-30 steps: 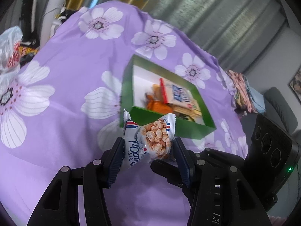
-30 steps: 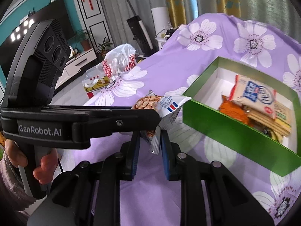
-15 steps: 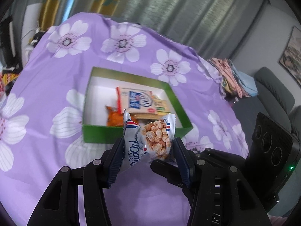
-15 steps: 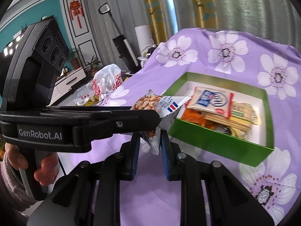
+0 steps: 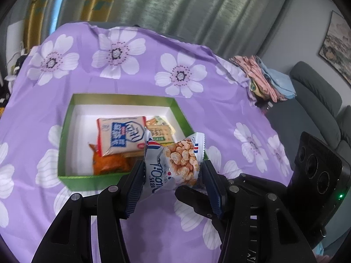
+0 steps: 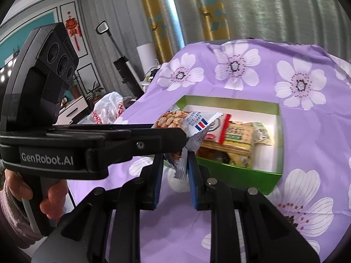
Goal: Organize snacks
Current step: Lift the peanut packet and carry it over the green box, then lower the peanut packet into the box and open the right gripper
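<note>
The left gripper [image 5: 173, 175] pinches a silver peanut snack packet [image 5: 175, 164] between its blue-padded fingers [image 5: 136, 188], jaws narrowed to the packet's width. The right gripper [image 6: 175, 171] clamps the same packet's crimped lower edge, jaws nearly together on the foil. The packet is puffed, printed with golden nuts, blue lettering and a small red-white-blue flag mark, its ends serrated. It hangs in the air above the near wall of a green cardboard box [image 5: 65, 135], which sits on a purple tablecloth [image 5: 131, 70] with white flowers. Inside the white-lined box lie a red-edged blue-and-white cracker pack [image 5: 120, 135], an orange packet [image 5: 109, 162] under it, and yellow-green biscuit packs [image 5: 160, 131]. Only the right wrist view shows the left gripper's body from the side, the hand [image 6: 50, 197] holding its handle, and a white plastic bag [image 6: 107, 109] beyond the table. Only the left view shows folded cloths [image 5: 267, 79] and a grey sofa [image 5: 318, 100].
</note>
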The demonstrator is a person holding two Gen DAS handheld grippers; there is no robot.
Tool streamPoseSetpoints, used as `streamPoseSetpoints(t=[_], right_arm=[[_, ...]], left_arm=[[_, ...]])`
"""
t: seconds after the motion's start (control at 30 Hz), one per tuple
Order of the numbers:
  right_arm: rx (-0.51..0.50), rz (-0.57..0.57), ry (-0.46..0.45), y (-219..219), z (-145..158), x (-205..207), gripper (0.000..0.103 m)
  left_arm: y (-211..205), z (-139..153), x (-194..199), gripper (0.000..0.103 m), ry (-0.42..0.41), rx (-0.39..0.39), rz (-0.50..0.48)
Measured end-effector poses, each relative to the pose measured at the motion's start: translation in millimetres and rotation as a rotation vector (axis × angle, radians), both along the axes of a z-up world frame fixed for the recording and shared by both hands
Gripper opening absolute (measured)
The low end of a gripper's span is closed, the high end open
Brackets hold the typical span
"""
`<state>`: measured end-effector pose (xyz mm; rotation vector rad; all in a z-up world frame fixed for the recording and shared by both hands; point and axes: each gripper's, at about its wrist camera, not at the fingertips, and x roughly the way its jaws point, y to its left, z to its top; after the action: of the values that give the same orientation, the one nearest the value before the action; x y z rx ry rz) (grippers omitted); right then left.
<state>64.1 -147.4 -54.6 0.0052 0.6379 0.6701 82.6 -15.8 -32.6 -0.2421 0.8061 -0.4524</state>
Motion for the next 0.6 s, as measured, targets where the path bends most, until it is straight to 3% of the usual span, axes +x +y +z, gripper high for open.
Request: streamPoseSetpoints(t=[0.6], right_arm=[[0.013,-0.054,0.052,-16.2,-19.1,46.7,0.023]], left_arm=[[-15.4,-22.3,46.2,0.054,0.053,0.015,-0.010]])
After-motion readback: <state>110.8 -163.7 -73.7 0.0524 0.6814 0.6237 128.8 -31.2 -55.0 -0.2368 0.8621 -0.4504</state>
